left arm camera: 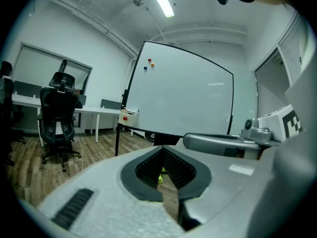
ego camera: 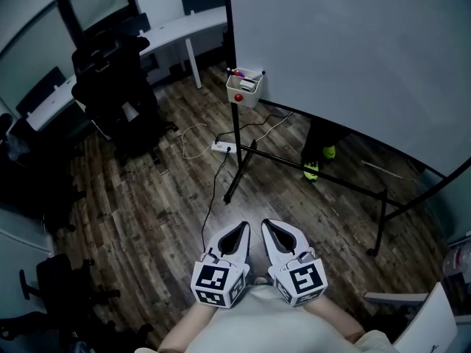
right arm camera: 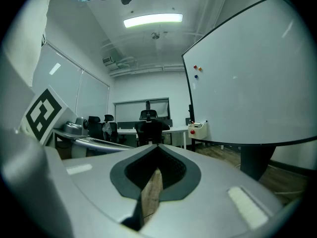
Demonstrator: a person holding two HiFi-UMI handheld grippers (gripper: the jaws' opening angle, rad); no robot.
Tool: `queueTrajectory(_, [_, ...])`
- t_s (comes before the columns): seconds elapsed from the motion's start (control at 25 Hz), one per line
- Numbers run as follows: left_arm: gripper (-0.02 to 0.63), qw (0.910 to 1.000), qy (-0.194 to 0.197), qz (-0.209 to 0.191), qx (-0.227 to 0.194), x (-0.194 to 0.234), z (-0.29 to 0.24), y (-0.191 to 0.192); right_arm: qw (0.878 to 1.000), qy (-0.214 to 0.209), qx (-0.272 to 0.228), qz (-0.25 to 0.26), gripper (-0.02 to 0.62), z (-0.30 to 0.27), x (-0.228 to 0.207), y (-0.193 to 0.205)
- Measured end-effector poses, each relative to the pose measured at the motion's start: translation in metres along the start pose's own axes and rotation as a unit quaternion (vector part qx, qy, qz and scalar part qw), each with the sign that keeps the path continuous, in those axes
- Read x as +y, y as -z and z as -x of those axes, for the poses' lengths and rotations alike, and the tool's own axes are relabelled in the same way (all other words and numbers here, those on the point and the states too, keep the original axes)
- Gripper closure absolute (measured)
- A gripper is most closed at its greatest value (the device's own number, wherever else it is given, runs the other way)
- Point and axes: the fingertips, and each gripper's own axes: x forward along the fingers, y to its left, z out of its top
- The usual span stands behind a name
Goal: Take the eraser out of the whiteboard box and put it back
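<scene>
**Both grippers shut and empty, box far ahead on the whiteboard**

Head view
- Left gripper [ego camera: 241, 227] and right gripper [ego camera: 268, 225] sit side by side at the bottom middle, close to the person's body. They are near each other but not touching, and they point toward the whiteboard [ego camera: 353, 50].
- Each pair of jaws is drawn together at the tips, with nothing in them.
- The box [ego camera: 244, 91] hangs at the whiteboard's lower left corner, on the stand's upright post, well apart from both grippers. It has a red dot on its front.
- Small things stick out of the box's open top. I cannot tell which of them is the eraser.
- A power strip [ego camera: 222, 147] and its cords lie on the wood floor [ego camera: 147, 212] beside the stand's foot.
- Yellow-green shoes [ego camera: 312, 170] show under the whiteboard's lower edge.
- Black office chairs [ego camera: 118, 87] stand at the left, near a white desk [ego camera: 176, 28].

Left gripper view
- The jaws are closed tip to tip, and only floor shows through the slit behind them.
- The box [left arm camera: 130, 117] is small and far off, at the whiteboard's [left arm camera: 183, 98] lower left corner.
- Magnets [left arm camera: 148, 63] sit near the whiteboard's top left corner.

Right gripper view
- The jaws are pressed together and hold nothing.
- The box [right arm camera: 199, 129] is again at the whiteboard's [right arm camera: 247, 83] lower left corner, in the distance.
</scene>
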Motion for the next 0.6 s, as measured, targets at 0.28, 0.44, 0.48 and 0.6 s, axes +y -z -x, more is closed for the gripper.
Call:
queueTrajectory(0.28, [0.603,1.0,0.001,0.004,0.005,0.029,-0.022,-0.008,1.0,0.005,0.009,0.001,0.59,-0.035,-0.014,-0.001])
queueTrajectory(0.44, [0.603,1.0,0.004,0.006,0.006,0.048,-0.042,-0.017,1.0,0.01,0.012,0.001,0.591,-0.058,-0.027,-0.006])
queueTrajectory(0.48, [0.603,1.0,0.004,0.006,0.005,0.052,-0.047,-0.02,1.0,0.011,0.013,0.002,0.591,-0.064,-0.03,-0.007])
queueTrajectory(0.6, [0.603,1.0,0.003,0.007,0.002,0.066,-0.058,-0.029,1.0,0.013,0.017,0.003,0.59,-0.078,-0.038,-0.009])
